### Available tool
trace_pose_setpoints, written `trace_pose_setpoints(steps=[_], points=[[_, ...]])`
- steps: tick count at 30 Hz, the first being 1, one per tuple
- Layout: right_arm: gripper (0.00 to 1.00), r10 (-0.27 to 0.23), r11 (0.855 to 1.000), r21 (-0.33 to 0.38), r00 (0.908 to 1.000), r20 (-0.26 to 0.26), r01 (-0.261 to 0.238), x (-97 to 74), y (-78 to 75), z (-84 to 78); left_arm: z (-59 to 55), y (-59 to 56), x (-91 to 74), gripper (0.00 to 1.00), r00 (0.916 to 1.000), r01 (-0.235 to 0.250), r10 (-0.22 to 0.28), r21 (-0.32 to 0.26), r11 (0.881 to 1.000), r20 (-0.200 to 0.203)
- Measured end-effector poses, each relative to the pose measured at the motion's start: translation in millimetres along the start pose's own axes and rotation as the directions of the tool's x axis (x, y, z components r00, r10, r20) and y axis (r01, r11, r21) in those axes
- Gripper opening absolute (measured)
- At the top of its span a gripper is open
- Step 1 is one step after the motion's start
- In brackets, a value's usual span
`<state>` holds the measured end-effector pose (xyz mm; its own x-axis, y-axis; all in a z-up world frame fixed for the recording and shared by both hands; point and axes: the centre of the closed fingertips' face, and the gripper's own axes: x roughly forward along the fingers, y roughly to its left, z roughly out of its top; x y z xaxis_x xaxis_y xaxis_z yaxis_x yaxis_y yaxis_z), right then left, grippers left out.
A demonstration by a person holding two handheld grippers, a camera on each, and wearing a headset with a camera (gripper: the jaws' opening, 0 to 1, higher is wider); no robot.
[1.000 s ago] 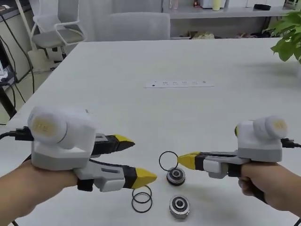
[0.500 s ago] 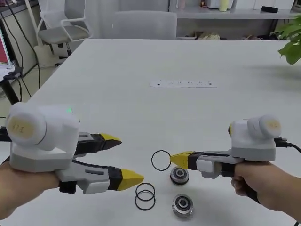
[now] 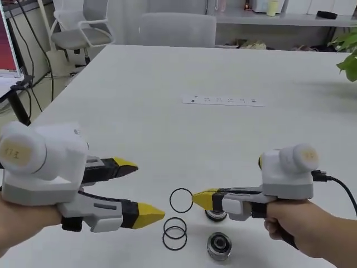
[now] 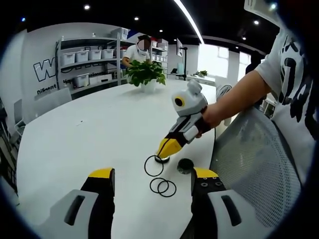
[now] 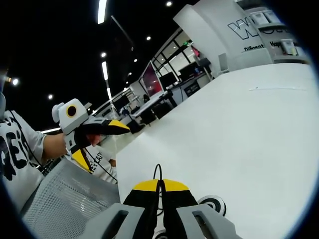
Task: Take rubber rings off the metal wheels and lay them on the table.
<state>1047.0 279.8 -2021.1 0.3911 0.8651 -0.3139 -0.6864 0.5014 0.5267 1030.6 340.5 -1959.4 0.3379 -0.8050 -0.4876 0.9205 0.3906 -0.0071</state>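
My right gripper (image 3: 196, 198) is shut on a thin black rubber ring (image 3: 181, 201), which sticks out to the left of its yellow tips just over the white table (image 3: 223, 145). In the right gripper view the ring (image 5: 158, 174) rises from between the shut jaws. One metal wheel (image 3: 215, 215) lies partly under that gripper, and a second wheel (image 3: 218, 245) lies nearer to me. Two loose rings (image 3: 174, 233) lie overlapped on the table. My left gripper (image 3: 139, 188) is open and holds nothing, left of the rings. The left gripper view shows the rings (image 4: 163, 186) ahead.
A flush socket strip (image 3: 223, 101) sits in the table's middle. Office chairs (image 3: 177, 28) stand at the far edge and a plant (image 3: 348, 56) at the right. A person's arm (image 4: 234, 97) holds the right gripper near the table's near edge.
The right gripper has carried the ring a little to the left, away from the nearer-left wheel. The left gripper has drawn back slightly to the left. The head camera has shifted.
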Motion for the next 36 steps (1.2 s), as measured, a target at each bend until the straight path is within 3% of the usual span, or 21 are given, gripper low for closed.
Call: trace_pose_setpoints(steps=[10, 25, 36], points=[[0.00, -0.013, 1.000, -0.004, 0.9993, -0.036, 0.013, 9.7, -3.0, -11.5, -7.8, 3.3, -3.9, 0.60, 0.9999, -0.014, 0.014, -0.011, 1.000, -0.006], [0.00, -0.077, 0.997, -0.022, 0.9937, -0.082, 0.075, 21.6, -20.5, -21.7, -17.7, 7.7, -9.4, 0.60, 0.9993, -0.034, 0.034, -0.027, 0.999, -0.019], [0.00, -0.106, 0.993, -0.062, 0.9880, -0.113, 0.099, 26.4, -26.2, -27.6, -18.9, 7.6, -8.3, 0.60, 0.9992, -0.033, 0.032, -0.030, 0.999, -0.025]])
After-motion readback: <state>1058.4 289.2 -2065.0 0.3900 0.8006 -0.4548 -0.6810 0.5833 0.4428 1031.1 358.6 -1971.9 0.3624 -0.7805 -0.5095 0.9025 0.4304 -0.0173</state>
